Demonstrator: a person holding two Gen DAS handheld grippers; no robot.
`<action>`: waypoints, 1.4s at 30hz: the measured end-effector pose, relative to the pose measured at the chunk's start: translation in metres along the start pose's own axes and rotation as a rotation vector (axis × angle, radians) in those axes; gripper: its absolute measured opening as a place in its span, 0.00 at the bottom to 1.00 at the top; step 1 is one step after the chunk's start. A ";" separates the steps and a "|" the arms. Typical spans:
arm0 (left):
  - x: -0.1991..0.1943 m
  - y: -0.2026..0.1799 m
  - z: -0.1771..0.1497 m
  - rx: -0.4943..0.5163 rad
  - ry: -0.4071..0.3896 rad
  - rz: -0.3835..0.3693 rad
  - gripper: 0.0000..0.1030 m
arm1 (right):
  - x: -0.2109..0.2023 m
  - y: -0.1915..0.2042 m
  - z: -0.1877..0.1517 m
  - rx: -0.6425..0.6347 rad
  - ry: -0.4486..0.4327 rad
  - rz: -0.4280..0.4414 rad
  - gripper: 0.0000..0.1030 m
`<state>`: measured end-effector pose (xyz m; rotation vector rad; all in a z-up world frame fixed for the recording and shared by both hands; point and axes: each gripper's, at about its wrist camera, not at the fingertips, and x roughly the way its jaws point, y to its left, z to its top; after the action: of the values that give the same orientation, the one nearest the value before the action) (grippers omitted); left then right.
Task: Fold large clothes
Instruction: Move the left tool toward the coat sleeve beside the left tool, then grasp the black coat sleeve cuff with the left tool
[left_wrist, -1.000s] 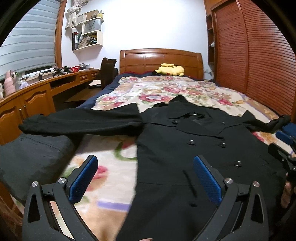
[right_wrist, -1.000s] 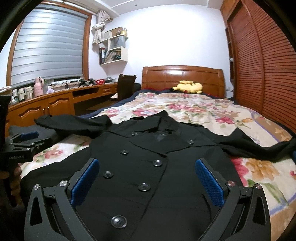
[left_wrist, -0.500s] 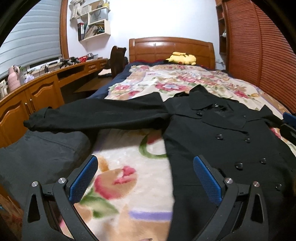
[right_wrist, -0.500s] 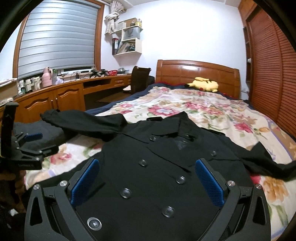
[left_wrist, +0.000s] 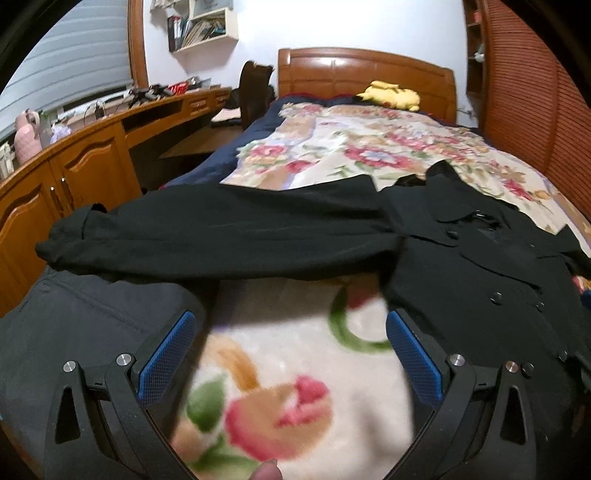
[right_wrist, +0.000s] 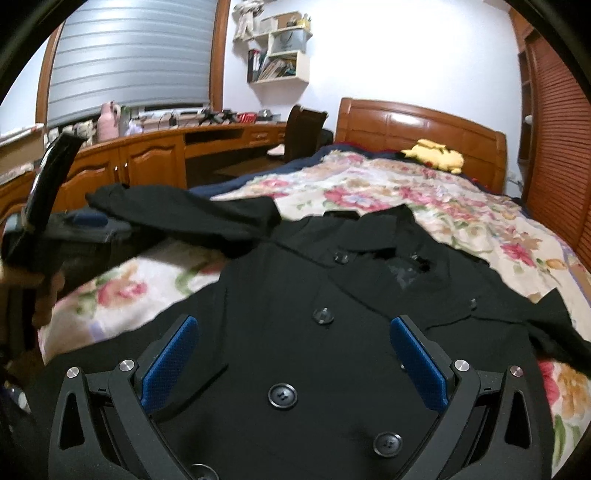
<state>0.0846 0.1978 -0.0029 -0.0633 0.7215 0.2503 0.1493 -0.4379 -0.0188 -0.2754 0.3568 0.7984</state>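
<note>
A black double-breasted coat (right_wrist: 332, 332) lies face up on the floral bedspread (left_wrist: 369, 147), collar toward the headboard. Its left sleeve (left_wrist: 221, 236) stretches out sideways to the bed's left edge; the coat body (left_wrist: 498, 280) fills the right of the left wrist view. My left gripper (left_wrist: 291, 354) is open above bare bedspread, just below that sleeve, holding nothing. My right gripper (right_wrist: 293, 354) is open over the coat's buttoned front, with nothing between its blue pads. The left gripper's handle and a hand (right_wrist: 37, 229) show at the right wrist view's left edge.
A dark grey folded garment (left_wrist: 74, 332) lies at the bed's left edge under the sleeve cuff. A wooden desk and cabinets (left_wrist: 92, 155) run along the left wall, with a chair (left_wrist: 255, 92). A yellow plush toy (left_wrist: 391, 96) sits by the headboard (right_wrist: 417, 125). Slatted wardrobe doors (left_wrist: 535, 92) stand on the right.
My left gripper has swung left, off the coat body and onto the bedspread below the outstretched sleeve. My right gripper has moved in closer over the coat's front. Both stay open.
</note>
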 end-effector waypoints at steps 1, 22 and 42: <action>0.005 0.004 0.002 -0.017 0.012 -0.004 1.00 | 0.001 -0.001 0.000 -0.003 0.004 0.004 1.00; 0.077 0.060 0.029 -0.371 0.138 -0.113 0.75 | 0.011 0.014 0.008 -0.020 0.013 0.026 1.00; 0.007 -0.024 0.063 -0.014 -0.005 -0.119 0.03 | -0.023 -0.027 0.001 0.045 0.018 0.005 1.00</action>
<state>0.1359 0.1845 0.0392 -0.1183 0.7087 0.1412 0.1548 -0.4705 -0.0051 -0.2397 0.3918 0.7925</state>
